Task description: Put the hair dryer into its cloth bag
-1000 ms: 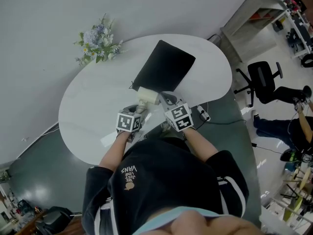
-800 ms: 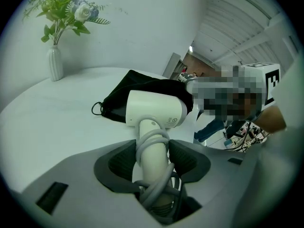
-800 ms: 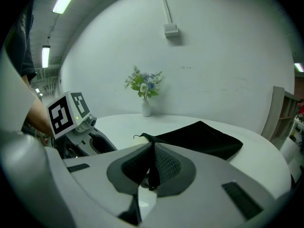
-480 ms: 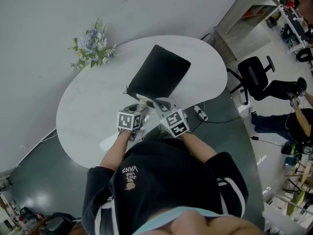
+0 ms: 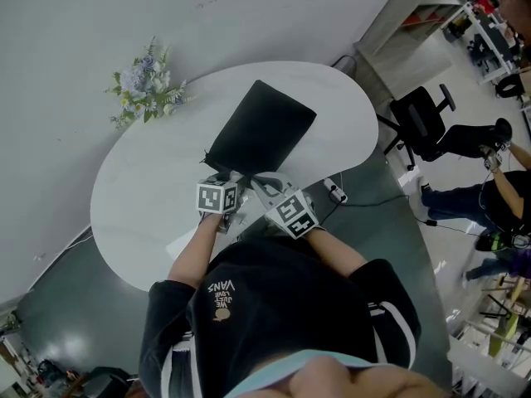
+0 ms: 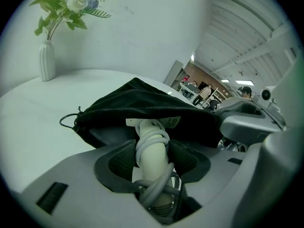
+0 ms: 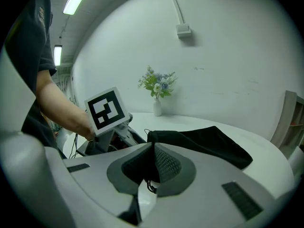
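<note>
My left tongs (image 6: 153,167) are set fairly wide and clamped on the handle of the 1 dryer (image 6: 156,151), a cream piece with 1 grey cord (image 6: 152,136) looped round it several times. The dryer's long axis runs straight away from me along the line of these tongs. Its handle end sits between my pads and its far end is already under the lip of the 1 black bag (image 6: 142,103), so it points into the bag's mouth. How deep the head sits inside I cannot tell, since the cloth covers it. My right tongs (image 7: 153,163) are pinched nearly closed on the bag's edge at the mouth, with black cloth between the pads and a thin cord hanging just below them. The bag lies flat on the white worktop (image 5: 141,189), its mouth towards me and touching both tongs. From the mouth its long side stretches off towards the far right of the worktop in the head view. A drawstring loop (image 6: 69,120) sticks out at the left corner of the mouth. At the far left edge, well apart from the bag, stands 1 white vase (image 6: 46,61) of flowers.
</note>
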`<state>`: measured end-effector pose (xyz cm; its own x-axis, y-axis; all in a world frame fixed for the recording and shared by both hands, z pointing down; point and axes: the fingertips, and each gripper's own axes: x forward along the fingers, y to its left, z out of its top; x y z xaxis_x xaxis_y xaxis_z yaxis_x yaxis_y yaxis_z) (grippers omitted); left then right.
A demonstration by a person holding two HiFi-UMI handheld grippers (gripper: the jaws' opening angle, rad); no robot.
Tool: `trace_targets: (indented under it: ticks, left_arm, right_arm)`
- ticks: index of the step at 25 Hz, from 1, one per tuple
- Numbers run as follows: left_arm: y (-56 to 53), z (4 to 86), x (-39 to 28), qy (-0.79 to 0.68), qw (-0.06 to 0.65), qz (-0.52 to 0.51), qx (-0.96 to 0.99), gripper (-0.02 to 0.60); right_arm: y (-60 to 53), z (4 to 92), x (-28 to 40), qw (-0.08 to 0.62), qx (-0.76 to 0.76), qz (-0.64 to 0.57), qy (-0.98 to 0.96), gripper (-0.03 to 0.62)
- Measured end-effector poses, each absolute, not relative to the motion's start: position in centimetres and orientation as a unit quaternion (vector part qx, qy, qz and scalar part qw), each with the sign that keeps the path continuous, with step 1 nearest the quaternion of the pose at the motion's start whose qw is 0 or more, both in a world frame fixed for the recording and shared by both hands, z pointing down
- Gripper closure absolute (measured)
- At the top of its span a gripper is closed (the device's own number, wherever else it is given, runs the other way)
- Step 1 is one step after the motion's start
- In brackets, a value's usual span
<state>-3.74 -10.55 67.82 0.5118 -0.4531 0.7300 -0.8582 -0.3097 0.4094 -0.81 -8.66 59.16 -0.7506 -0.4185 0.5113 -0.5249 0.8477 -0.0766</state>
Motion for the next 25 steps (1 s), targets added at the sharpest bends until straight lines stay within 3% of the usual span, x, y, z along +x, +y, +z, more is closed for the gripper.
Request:
trace_targets:
  ticks: [25]
  left_arm:
    - [-17.5,66.8,-1.0,-0.443,0.390,0.215,0.778,0.344]
  right_arm:
    - [-8.1,57.8,-0.1,0.220,0.188,0.141,-0.947,0.545]
